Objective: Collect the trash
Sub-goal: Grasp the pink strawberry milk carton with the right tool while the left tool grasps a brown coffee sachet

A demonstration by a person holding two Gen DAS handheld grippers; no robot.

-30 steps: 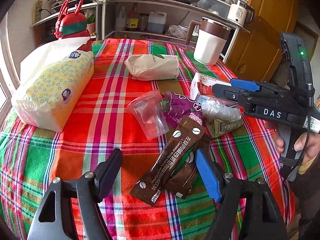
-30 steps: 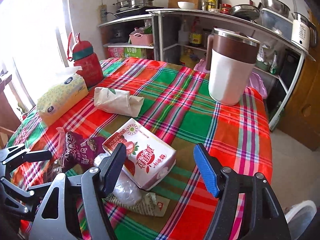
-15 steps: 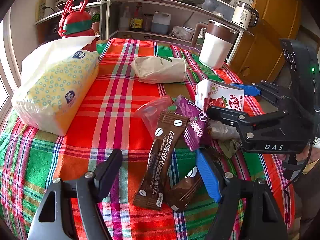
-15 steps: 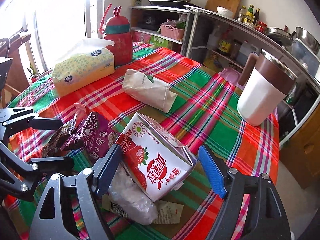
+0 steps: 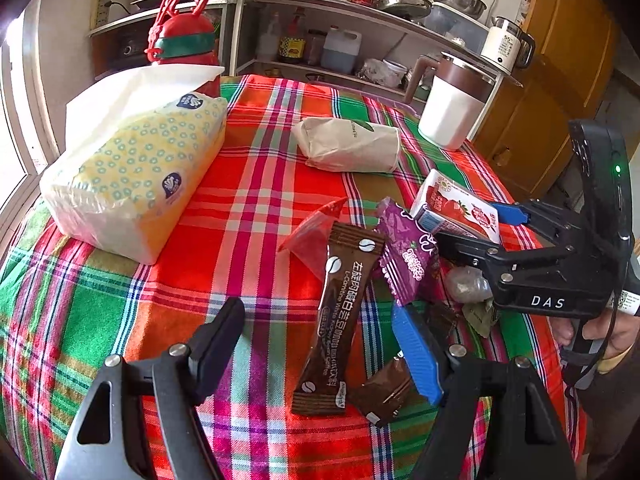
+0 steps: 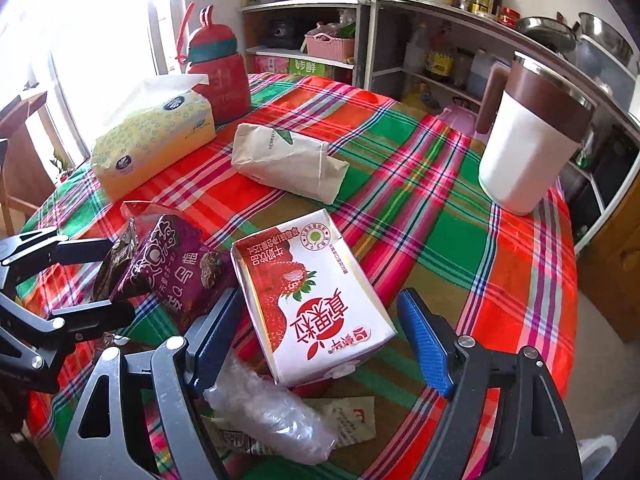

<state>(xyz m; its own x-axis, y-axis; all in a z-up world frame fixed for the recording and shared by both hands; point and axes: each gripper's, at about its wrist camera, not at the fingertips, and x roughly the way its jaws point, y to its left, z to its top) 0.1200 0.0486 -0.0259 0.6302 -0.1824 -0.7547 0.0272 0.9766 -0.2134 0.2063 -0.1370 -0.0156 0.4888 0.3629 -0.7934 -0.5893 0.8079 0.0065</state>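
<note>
A pile of trash lies on the plaid tablecloth (image 5: 256, 184). A long brown coffee sachet (image 5: 340, 312) and a smaller brown wrapper (image 5: 384, 396) lie between the jaws of my open left gripper (image 5: 320, 344). A purple snack bag (image 5: 404, 256) and a clear plastic cup (image 5: 312, 236) lie just beyond. My right gripper (image 6: 316, 332) is open around a strawberry milk carton (image 6: 312, 300), which also shows in the left wrist view (image 5: 456, 208). Crumpled clear plastic (image 6: 272, 416) and a paper wrapper (image 6: 352, 416) lie under the right gripper. The purple bag (image 6: 176, 264) sits to its left.
A yellow tissue pack (image 5: 132, 176) and a red bottle (image 5: 180, 40) stand at the left. A beige paper bag (image 5: 348, 144) lies mid-table. A white and brown jug (image 6: 528, 140) stands at the far right. Kitchen shelves (image 5: 360, 24) stand behind the table.
The right gripper has swung in over the milk carton, its jaws now on either side of it. The left gripper has come closer to the brown sachets. The trash has bunched together.
</note>
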